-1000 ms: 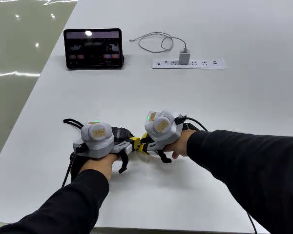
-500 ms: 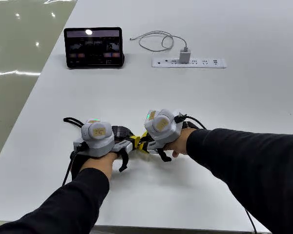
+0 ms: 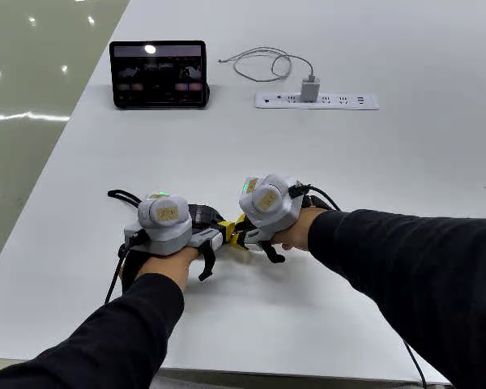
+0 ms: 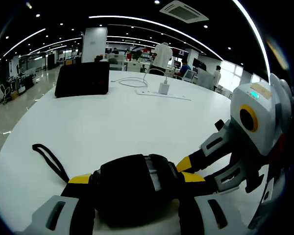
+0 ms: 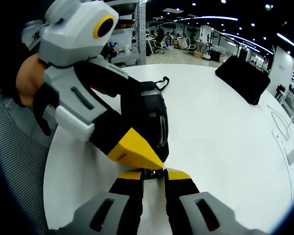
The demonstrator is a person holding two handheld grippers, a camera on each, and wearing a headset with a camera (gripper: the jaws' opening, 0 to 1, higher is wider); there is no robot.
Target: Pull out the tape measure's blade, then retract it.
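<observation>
The black tape measure [image 4: 132, 188] lies on the white table [image 3: 348, 162], its case clamped between the yellow-tipped jaws of my left gripper [image 4: 135, 177], which is shut on it. Its black wrist strap [image 4: 49, 159] trails to the left. In the head view the tape measure [image 3: 201, 217] sits between the left gripper [image 3: 215, 235] and the right gripper [image 3: 239, 235], which meet tip to tip. In the right gripper view my right gripper [image 5: 153, 174] is shut on the small dark blade end at the mouth of the case [image 5: 149, 115]. No length of blade shows.
A dark tablet [image 3: 158, 73] stands at the table's far left. A white power strip [image 3: 316, 100] with a charger and a coiled cable [image 3: 267, 65] lies at the back. The table's left edge [image 3: 65, 146] drops to a shiny floor. People stand far off in the left gripper view.
</observation>
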